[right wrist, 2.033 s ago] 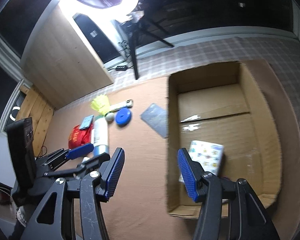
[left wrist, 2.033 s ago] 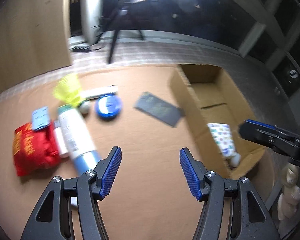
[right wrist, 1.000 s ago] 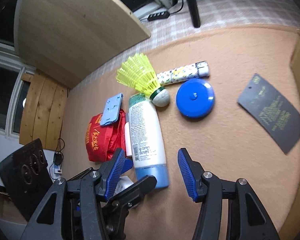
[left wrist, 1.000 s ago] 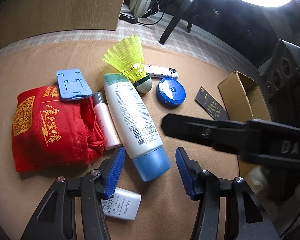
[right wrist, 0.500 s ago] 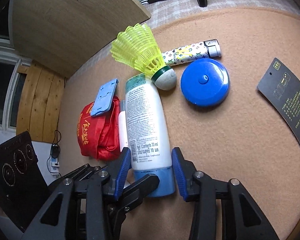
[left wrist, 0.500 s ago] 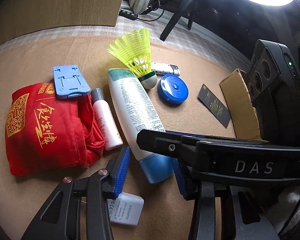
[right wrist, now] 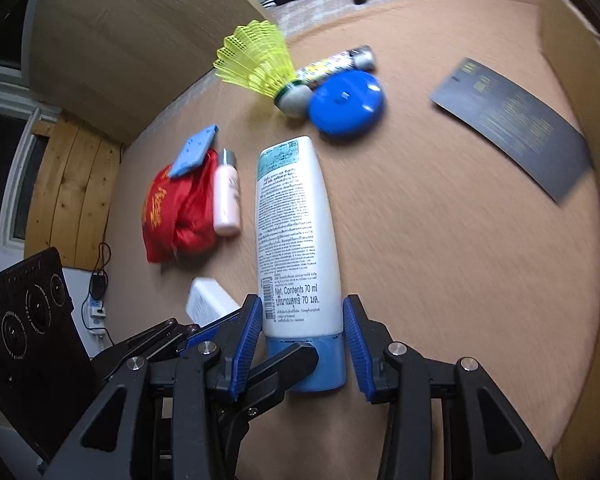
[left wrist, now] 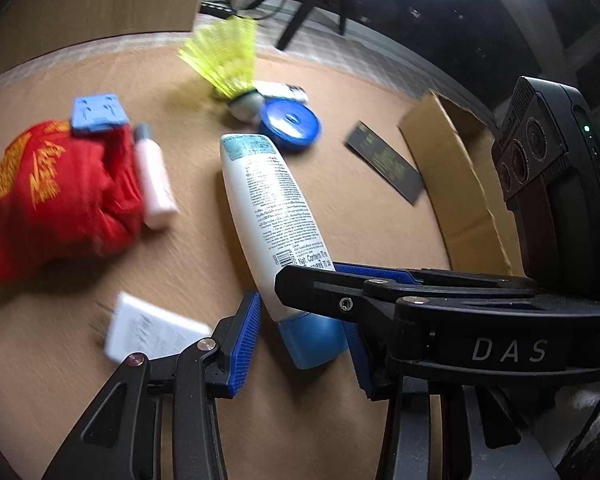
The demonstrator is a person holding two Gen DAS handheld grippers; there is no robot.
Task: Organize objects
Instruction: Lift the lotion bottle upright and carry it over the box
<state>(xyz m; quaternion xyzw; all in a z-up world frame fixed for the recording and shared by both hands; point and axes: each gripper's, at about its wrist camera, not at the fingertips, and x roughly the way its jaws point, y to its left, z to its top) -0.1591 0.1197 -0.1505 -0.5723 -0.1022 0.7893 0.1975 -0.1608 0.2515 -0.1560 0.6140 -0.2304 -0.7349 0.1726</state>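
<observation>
Grippers: left gripper [left wrist: 300,344] and right gripper [right wrist: 302,346] have both closed from wide apart onto the lotion tube [right wrist: 294,236] at its blue cap end
Tube: has slid clear of the shuttlecock [right wrist: 260,66] – rests on the tan mat [right wrist: 440,260]
Meaning: grasp made – likely bound for the cardboard box [left wrist: 460,184]
</observation>
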